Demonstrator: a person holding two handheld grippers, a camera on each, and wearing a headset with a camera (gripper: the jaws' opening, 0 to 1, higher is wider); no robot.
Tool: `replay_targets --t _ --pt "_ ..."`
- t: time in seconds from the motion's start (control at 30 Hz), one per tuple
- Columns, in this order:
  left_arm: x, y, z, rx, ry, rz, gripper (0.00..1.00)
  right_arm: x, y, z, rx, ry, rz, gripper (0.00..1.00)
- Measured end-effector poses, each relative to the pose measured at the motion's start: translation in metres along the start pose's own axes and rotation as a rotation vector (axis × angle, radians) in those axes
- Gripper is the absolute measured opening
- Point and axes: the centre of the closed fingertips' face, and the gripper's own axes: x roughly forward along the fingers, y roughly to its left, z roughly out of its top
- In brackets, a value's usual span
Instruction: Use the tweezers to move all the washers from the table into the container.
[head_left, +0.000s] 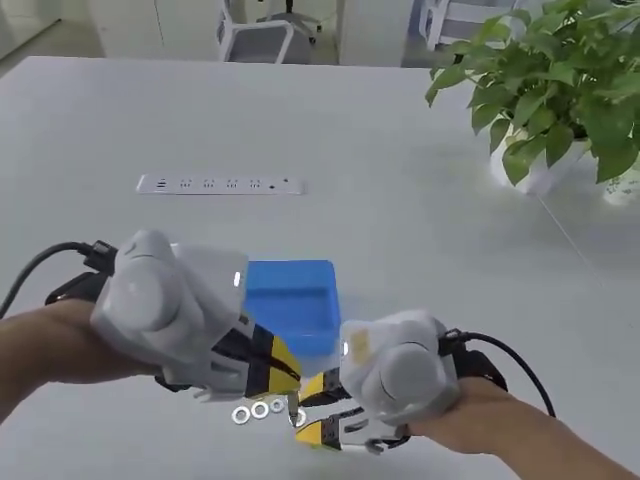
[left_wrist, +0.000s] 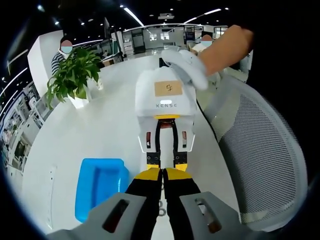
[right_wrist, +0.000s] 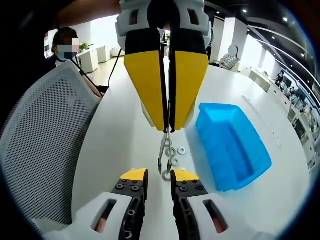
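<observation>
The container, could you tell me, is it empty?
Empty: the container floor shows bare blue; washers lie on the table beside it.

Washers (head_left: 258, 410) lie on table (head_left: 400, 200) before the container (head_left: 292, 300).

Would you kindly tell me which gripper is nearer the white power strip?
Left. The left gripper, holding the tweezers, is straight below the power strip in the head view; the right gripper is farther off, lower and rightward.

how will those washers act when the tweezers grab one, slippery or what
The washers look thin, shiny metal: probably light, but apt to slip from the narrow tweezers. Lying flat on the smooth table, they would likely slide, not roll, if nudged.
</observation>
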Motion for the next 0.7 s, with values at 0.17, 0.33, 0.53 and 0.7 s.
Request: replay_targets --t 0.17,0.33,0.53,0.7 --pt "0.0041 0.0006 -0.0013 0.005 0.009 -0.012 0.05 -0.0004 -0.0016 0.0004 0.002 -0.004 -0.005 0.20" --pt "0.0072 0.0008 -0.0033 0.004 0.015 -0.021 0.05 -0.0003 -0.0029 -0.0021 0.009 -0.003 -0.008 0.20" --pt "0.0089 0.0024 -0.0023 -0.005 0.004 -0.023 0.05 -0.0007 -0.0030 -0.0034 0.015 -0.007 -0.008 0.20" --pt "0.0094 0.0037 -0.0021 -0.008 0.002 -0.023 0.05 -0.0001 -0.0039 -0.0032 0.015 -0.009 -0.009 0.19"
